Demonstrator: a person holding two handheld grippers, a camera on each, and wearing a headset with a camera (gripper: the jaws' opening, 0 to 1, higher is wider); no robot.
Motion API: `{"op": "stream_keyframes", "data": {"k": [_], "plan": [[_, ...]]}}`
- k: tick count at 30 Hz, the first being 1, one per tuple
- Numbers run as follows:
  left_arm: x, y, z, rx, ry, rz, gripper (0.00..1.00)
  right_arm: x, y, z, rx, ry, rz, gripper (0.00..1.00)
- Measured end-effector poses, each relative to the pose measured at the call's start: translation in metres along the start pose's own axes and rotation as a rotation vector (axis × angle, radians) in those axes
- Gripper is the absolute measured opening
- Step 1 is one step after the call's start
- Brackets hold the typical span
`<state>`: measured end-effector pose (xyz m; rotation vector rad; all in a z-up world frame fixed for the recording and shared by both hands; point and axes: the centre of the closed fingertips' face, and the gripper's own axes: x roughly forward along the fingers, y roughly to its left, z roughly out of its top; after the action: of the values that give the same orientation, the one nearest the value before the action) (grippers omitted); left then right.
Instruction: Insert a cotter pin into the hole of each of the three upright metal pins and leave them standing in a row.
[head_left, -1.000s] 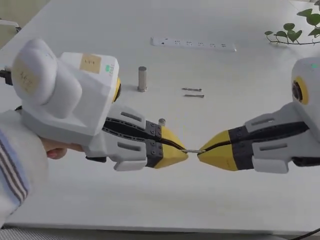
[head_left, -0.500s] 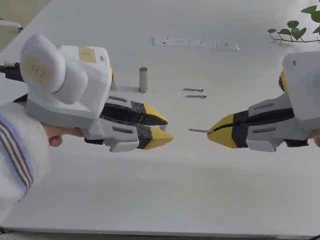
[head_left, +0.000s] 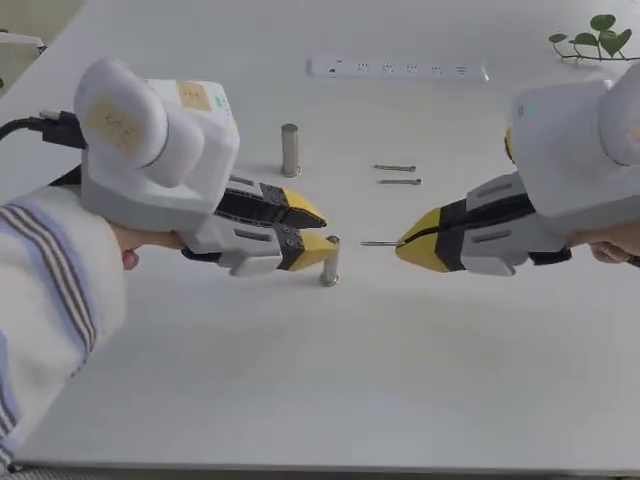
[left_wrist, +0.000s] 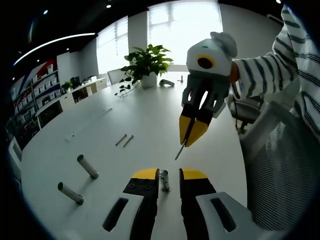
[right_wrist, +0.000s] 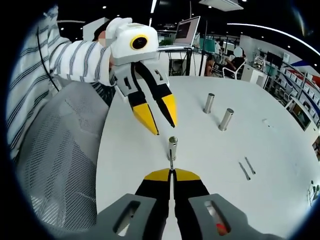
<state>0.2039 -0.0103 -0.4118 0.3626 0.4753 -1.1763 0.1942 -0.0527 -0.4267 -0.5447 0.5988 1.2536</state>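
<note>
The left claw (head_left: 326, 238) is held with its jaws parted, and in the left gripper view one upright metal pin (left_wrist: 164, 180) stands in the gap between the yellow tips, nearer one jaw; whether that jaw touches it cannot be told. This metal pin stands on the table (head_left: 300, 400) well in from the near edge, about midway between the left and right edges. Facing it, the right claw (head_left: 400, 243) is squeezed closed on a cotter pin (head_left: 378, 243), which juts level from the tips towards the metal pin, its free end near the pin's head but apart from it. In the right gripper view, the cotter pin lines up with the top of the pin. Two other metal pins (right_wrist: 209, 102) (right_wrist: 226, 119) stand upright farther towards the far edge, and two spare cotter pins (head_left: 395, 168) (head_left: 400, 181) lie side by side to their right. A power strip (head_left: 398, 69) lies along the far edge, with a plant (head_left: 595, 35) at the far right corner.
</note>
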Motion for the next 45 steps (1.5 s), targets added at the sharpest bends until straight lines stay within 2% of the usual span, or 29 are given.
{"op": "stream_keyframes", "data": {"k": [8,16,22,26,31,45], "plan": [[0.008,0.006,-0.007,0.019,0.042,-0.017,0.13,0.01,-0.005,-0.002,-0.005,0.004,-0.002,0.0],[0.016,0.004,-0.012,0.04,0.072,-0.048,0.12,0.014,-0.008,-0.001,-0.015,0.006,0.002,0.0],[0.018,0.005,-0.016,0.043,0.085,-0.051,0.06,0.017,-0.006,0.0,-0.02,0.007,0.013,0.0],[0.018,0.005,-0.017,0.048,0.084,-0.054,0.05,0.019,-0.005,0.001,-0.016,0.001,0.016,0.0],[0.018,0.005,-0.017,0.024,0.081,-0.058,0.05,0.023,-0.005,0.002,-0.003,-0.005,0.02,0.0],[0.017,0.004,-0.018,0.038,0.084,-0.058,0.05,0.035,-0.008,0.002,0.019,0.001,0.012,0.0]]}}
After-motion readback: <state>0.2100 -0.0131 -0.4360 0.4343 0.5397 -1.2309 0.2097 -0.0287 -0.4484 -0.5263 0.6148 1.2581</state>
